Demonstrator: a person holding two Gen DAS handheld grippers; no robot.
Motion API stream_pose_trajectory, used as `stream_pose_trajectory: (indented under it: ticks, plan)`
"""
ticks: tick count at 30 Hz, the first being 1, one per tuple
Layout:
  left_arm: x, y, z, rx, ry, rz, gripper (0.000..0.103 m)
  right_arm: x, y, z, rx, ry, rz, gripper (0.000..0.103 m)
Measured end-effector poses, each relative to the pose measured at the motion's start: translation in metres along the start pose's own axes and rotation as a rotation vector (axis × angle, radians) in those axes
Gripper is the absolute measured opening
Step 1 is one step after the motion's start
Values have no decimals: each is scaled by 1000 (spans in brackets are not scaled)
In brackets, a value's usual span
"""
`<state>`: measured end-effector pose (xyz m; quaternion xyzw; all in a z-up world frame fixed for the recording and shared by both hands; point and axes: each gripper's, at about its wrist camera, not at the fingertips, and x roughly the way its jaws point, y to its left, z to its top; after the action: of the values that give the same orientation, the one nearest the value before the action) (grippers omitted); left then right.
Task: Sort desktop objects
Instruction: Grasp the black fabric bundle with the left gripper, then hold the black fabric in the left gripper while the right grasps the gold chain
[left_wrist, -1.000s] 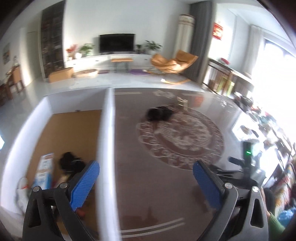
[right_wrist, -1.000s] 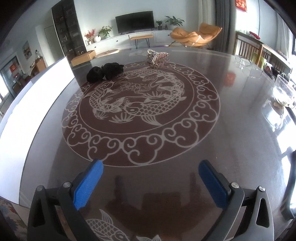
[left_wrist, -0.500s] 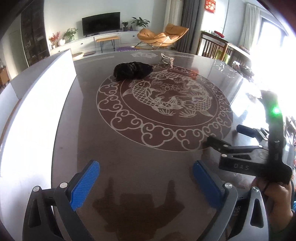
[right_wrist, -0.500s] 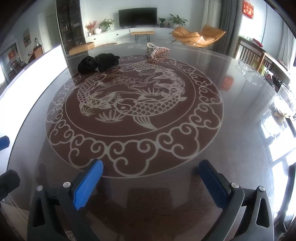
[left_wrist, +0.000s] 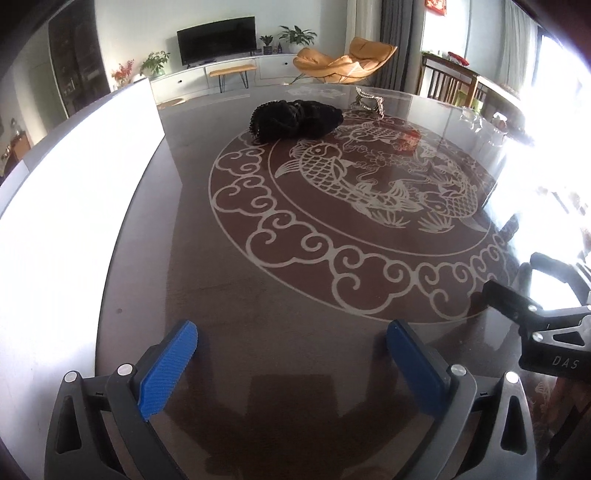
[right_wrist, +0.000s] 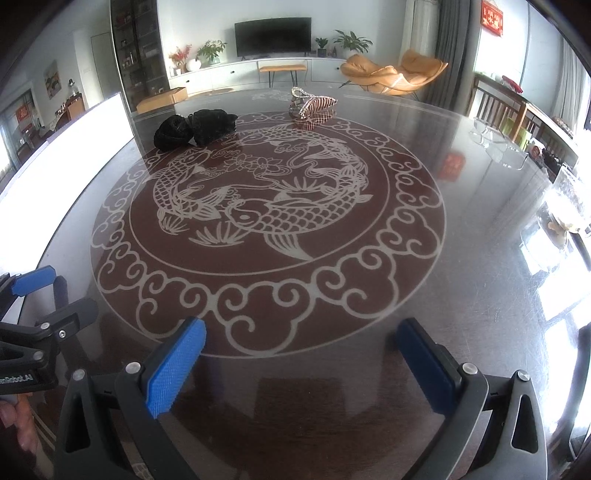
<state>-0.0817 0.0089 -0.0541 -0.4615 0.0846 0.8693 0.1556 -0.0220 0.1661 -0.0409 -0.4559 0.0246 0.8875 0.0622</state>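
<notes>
A black crumpled fabric bundle (left_wrist: 295, 120) (right_wrist: 195, 127) lies at the far left of the round glass table (left_wrist: 258, 332) (right_wrist: 480, 221). Behind it sits a striped, jewelled hair clip (right_wrist: 312, 105) (left_wrist: 369, 101). My left gripper (left_wrist: 291, 354) hovers open over the table's near edge, nothing between its blue pads. My right gripper (right_wrist: 303, 350) is open too, empty, low over the near rim. Each gripper shows in the other's view: the right gripper's frame (left_wrist: 535, 325) at the right, the left gripper's finger (right_wrist: 33, 280) at the left.
A white storage box wall (left_wrist: 74, 203) (right_wrist: 66, 140) runs along the table's left side. Clear glassware (right_wrist: 498, 144) stands at the far right edge. A red reflection (right_wrist: 450, 166) lies on the glass. A hand (right_wrist: 18, 424) holds the left gripper's handle.
The left gripper swung from over the white box, where several items lie, back to the table and moved forward. The right gripper drifted slightly. Both stayed open.
</notes>
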Motion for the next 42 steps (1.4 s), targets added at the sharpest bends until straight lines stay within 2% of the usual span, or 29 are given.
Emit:
stream_pose_trajectory:
  ticks: [7, 13, 15, 17, 19, 22, 26, 32, 33, 35, 37, 40, 42]
  plan:
    - [14, 8, 20, 6, 8, -7, 103, 0, 0, 0, 0, 0, 0, 103]
    - [51, 15, 71, -30, -1, 19, 103, 0, 0, 0, 1, -1, 0, 103]
    - [67, 11, 96, 21, 13, -15, 103, 0, 0, 0, 1, -1, -1, 103]
    - [84, 6, 124, 92, 65, -59, 103, 0, 0, 0, 1, -1, -1, 103]
    - [94, 3, 148, 149, 100, -48, 103, 0, 0, 0, 1, -1, -1, 103]
    - [94, 0, 172, 229, 57, -21, 103, 0, 0, 0, 1, -1, -1, 103]
    - [108, -1, 202, 270, 47, -1, 103, 0, 0, 0, 1, -1, -1, 103]
    - [131, -13, 216, 320, 53, -14, 103, 0, 0, 0, 1, -1, -1, 103]
    - [131, -14, 216, 311, 47, -33, 101, 0, 0, 0, 1, -1, -2, 103]
    - [126, -14, 212, 273, 34, -97, 66, 0, 0, 0, 1, -2, -1, 103]
    - [122, -12, 208, 234, 14, -114, 50, 0, 0, 0, 1, -1, -2, 103]
    - [119, -9, 202, 194, -8, -77, 46, 0, 0, 0, 1, -2, -2, 103]
    - [114, -1, 193, 120, -20, -41, 46, 0, 0, 0, 1, -2, -2, 103]
